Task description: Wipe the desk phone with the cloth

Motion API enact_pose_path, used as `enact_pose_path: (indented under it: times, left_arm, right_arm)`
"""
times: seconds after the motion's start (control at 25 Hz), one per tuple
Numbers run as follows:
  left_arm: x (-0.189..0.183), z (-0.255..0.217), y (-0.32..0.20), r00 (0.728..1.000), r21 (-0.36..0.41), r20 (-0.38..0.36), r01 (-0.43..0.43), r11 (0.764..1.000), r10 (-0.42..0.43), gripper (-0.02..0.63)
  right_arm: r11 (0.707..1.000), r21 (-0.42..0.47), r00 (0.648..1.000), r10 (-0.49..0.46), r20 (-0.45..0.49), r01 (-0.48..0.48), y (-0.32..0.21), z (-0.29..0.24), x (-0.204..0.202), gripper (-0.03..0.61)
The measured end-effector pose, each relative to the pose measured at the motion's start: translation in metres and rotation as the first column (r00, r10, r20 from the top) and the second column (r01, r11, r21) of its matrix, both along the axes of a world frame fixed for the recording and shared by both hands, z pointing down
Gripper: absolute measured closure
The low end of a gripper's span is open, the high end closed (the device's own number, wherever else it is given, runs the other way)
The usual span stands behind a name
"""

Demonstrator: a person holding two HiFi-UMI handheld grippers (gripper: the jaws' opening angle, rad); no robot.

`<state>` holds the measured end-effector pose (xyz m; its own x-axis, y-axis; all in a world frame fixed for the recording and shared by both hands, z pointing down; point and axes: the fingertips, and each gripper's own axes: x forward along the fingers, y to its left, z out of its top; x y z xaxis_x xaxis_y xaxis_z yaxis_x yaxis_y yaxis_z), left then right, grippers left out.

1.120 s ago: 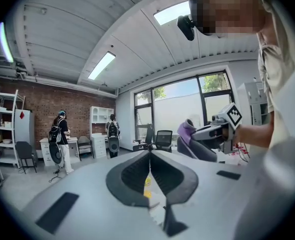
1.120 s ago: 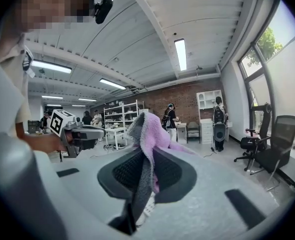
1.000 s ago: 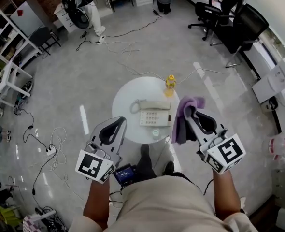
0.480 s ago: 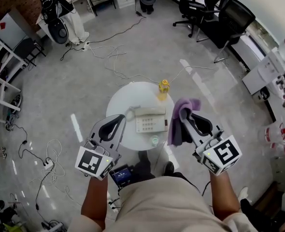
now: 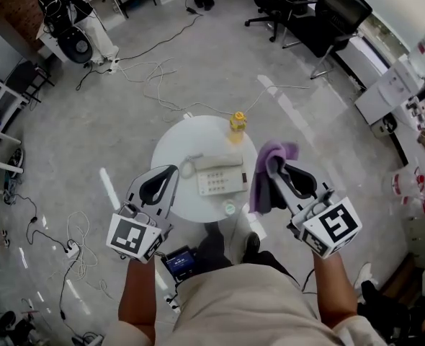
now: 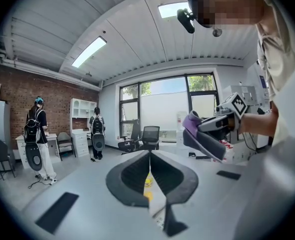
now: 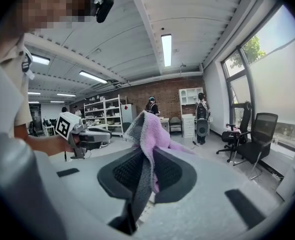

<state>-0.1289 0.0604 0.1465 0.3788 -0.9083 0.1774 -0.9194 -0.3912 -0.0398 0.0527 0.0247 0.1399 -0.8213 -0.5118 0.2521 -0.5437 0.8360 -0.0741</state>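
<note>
A cream desk phone (image 5: 217, 174) with its handset and coiled cord lies on a small round white table (image 5: 171, 153). My right gripper (image 5: 271, 170) is raised at the table's right side, shut on a purple cloth (image 5: 267, 177) that hangs from its jaws; in the right gripper view the cloth (image 7: 148, 140) is pinched between the two pads. My left gripper (image 5: 171, 173) is held up at the table's left, shut with nothing in it. In the left gripper view its jaws (image 6: 150, 156) meet and the right gripper with the cloth (image 6: 193, 126) shows beyond.
A yellow bottle (image 5: 237, 121) stands at the table's far edge and a small clear cup (image 5: 230, 208) near its front edge. Cables (image 5: 162, 85) trail over the grey floor. Black office chairs (image 5: 335, 20) stand at the back right. Two people (image 6: 35, 139) stand by shelving.
The head view has shifted, so the table and phone now sit lower and further left in the frame. Both grippers hold much the same pose; the cloth is still gripped.
</note>
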Motion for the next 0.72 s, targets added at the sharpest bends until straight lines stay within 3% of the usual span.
enact_pose_path:
  times: [0.56, 0.72]
  left_arm:
    - [-0.013, 0.067, -0.061, 0.992, -0.121, 0.103, -0.063, 0.991, 0.076, 0.601]
    - [-0.007, 0.1, -0.072, 0.982, -0.149, 0.123, -0.127, 0.981, 0.146, 0.6]
  right_arm:
    - [0.997, -0.068, 0.998, 0.043, -0.038, -0.046, -0.042, 0.04, -0.009, 0.532]
    - [0.994, -0.092, 0.997, 0.052, -0.049, -0.056, -0.053, 0.055, -0.007, 0.532]
